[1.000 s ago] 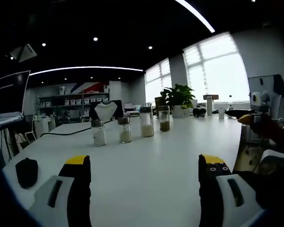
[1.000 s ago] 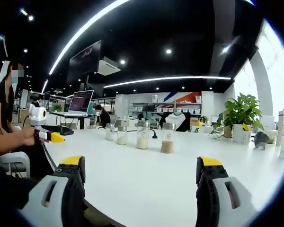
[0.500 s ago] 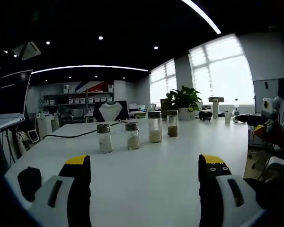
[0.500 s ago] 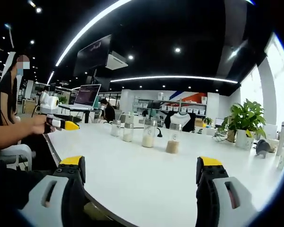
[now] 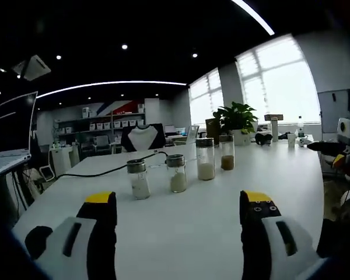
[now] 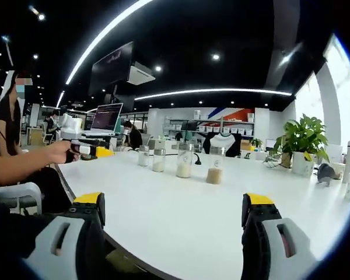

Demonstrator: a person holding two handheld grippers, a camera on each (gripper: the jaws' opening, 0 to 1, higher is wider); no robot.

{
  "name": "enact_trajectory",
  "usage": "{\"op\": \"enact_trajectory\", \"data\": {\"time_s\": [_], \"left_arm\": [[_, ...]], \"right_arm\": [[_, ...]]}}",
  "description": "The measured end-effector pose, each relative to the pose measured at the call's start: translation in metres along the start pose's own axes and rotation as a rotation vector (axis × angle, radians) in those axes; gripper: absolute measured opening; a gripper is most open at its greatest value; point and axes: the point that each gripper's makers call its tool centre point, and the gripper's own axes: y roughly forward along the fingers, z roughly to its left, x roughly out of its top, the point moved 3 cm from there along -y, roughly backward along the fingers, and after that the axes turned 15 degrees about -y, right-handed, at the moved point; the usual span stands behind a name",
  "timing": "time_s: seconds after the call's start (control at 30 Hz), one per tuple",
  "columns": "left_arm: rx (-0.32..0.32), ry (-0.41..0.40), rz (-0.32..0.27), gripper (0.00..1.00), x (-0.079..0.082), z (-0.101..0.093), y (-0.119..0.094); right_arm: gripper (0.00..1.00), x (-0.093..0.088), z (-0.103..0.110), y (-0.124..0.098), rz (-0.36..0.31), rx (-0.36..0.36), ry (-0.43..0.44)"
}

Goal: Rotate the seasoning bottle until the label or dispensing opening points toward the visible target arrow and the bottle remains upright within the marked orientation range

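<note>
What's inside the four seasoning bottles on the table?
The bottles in the left gripper view hold powders or grains filling only their lower parts: whitish in the nearest bottle, the second bottle and the third bottle, brownish in the farthest bottle. Their caps hide any dispensing openings.

Bare white table (image 5: 181, 227) lies between the near edge and four bottles (image 5: 177, 173) in a row (closely spaced); a black cable (image 5: 99, 170) runs behind them.

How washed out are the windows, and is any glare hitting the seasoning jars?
Left gripper view: the big windows are blown out white, but the four clear glass seasoning jars stay readable on the white table. Right gripper view: a window edge flares at far right; the jars look small and soft.
</note>
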Motion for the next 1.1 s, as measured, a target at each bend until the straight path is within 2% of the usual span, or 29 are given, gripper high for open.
{"op": "enact_trajectory", "data": {"time_s": [0.17,0.33,0.43,0.47,0.53,0.67,0.77,0.87,0.97,1.07,1.1], "left_arm": [[0.039,0.000,-0.028,0.82,0.005,0.007,0.016],[0.119,-0.018,-0.050,0.81,0.004,0.020,0.031],[0.117,-0.007,-0.082,0.65,0.007,0.021,0.036],[0.138,-0.012,-0.107,0.68,0.010,0.025,0.039],[0.144,-0.014,-0.105,0.74,0.011,0.027,0.042],[0.157,-0.037,-0.096,0.75,0.012,0.035,0.052],[0.167,-0.042,-0.100,0.84,0.014,0.042,0.064],[0.171,-0.025,-0.075,0.82,0.010,0.045,0.073],[0.184,-0.025,-0.094,0.76,0.009,0.053,0.078],[0.231,-0.029,-0.077,0.75,0.005,0.068,0.088],[0.228,-0.028,-0.086,0.74,0.006,0.068,0.090]], "right_arm": [[0.99,-0.004,-0.004,0.000,-0.004,0.003,0.017],[0.99,-0.008,0.000,0.002,0.010,0.007,0.023],[0.99,-0.006,-0.001,0.003,0.001,-0.005,0.039],[0.99,-0.006,0.000,0.004,0.001,0.002,0.042],[0.99,-0.007,0.002,0.005,0.006,0.001,0.040],[0.99,-0.011,0.006,0.006,0.013,0.011,0.048],[0.99,-0.014,0.008,0.008,0.023,0.013,0.058],[0.99,-0.014,0.010,0.008,0.025,0.014,0.055],[0.99,-0.014,0.010,0.008,0.028,0.012,0.048],[0.99,-0.016,0.011,0.009,0.030,0.015,0.056],[0.99,-0.018,0.011,0.009,0.034,0.015,0.056]]}}
